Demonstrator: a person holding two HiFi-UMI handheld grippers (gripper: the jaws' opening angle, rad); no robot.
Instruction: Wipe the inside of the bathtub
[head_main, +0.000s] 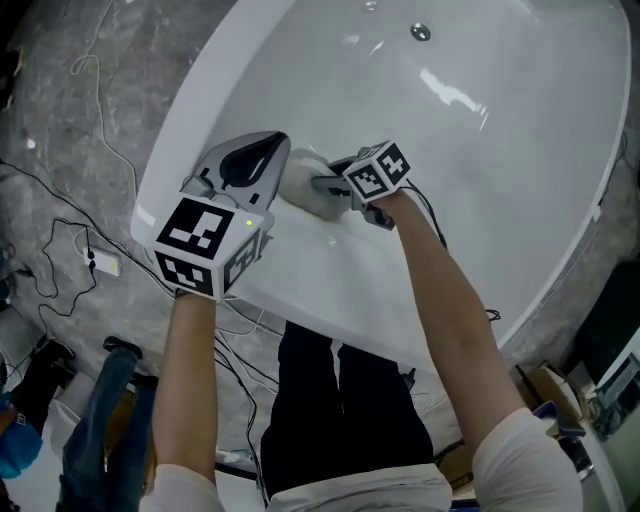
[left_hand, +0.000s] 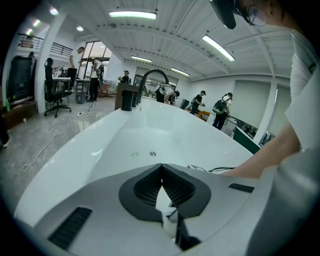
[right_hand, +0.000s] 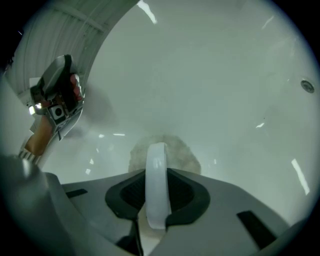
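Observation:
The white bathtub (head_main: 195, 95) fills the head view, its drain (head_main: 421, 32) at the far end. My right gripper (head_main: 328, 186) is shut on the white loop handle (right_hand: 157, 182) of a scrubbing pad (head_main: 300, 186). The greyish pad (right_hand: 172, 150) presses flat against the tub's inner wall (right_hand: 210, 75) near the closer end. My left gripper (head_main: 272, 150) hovers over the tub's left rim, just left of the pad. Its jaws are shut with nothing between them, as the left gripper view (left_hand: 161, 168) shows.
A black arched faucet (left_hand: 154, 75) stands at the tub's far end. Black and white cables (head_main: 70, 250) trail over the grey floor left of the tub. Several people (left_hand: 220, 107) stand far back in the room. The left gripper (right_hand: 57, 102) shows beside the tub wall.

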